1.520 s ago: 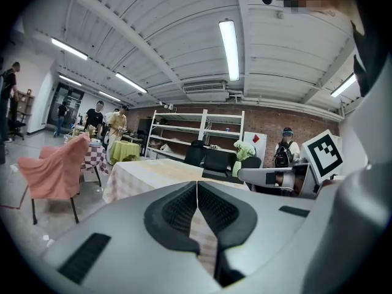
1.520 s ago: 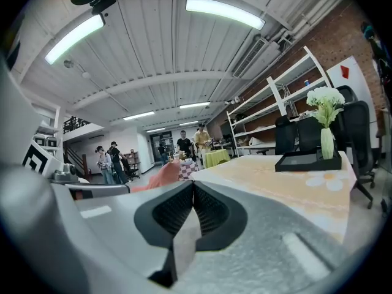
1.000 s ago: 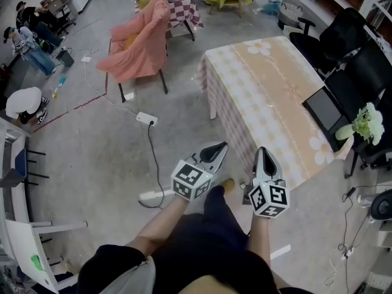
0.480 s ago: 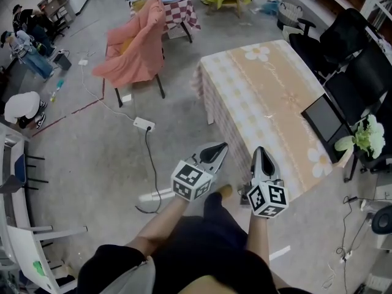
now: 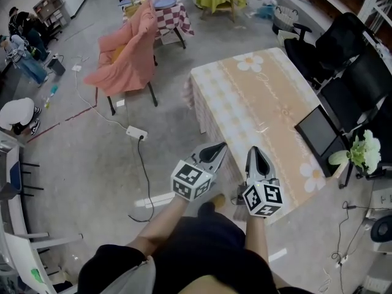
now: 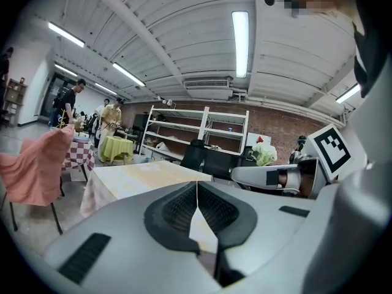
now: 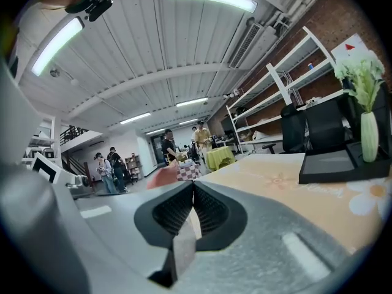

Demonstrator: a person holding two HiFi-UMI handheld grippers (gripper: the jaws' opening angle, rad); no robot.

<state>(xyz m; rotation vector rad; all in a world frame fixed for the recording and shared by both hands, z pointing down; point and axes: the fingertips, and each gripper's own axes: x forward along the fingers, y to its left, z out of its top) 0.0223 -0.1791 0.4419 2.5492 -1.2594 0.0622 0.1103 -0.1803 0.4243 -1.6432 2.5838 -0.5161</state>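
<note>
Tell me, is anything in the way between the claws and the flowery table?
Nothing visible is. The left claw and right claw, both shut and empty, hover at the near end of the table. The black tray and flowers sit off to one side.

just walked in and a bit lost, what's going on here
A person stands at the corner of a table with a checked cloth, a tool in each hand. The left tool and right tool are both shut with nothing between the jaws, pointing toward the table and touching nothing. A black tray and flowers in a vase sit at its right edge. A pink-draped chair stands beyond.
</note>
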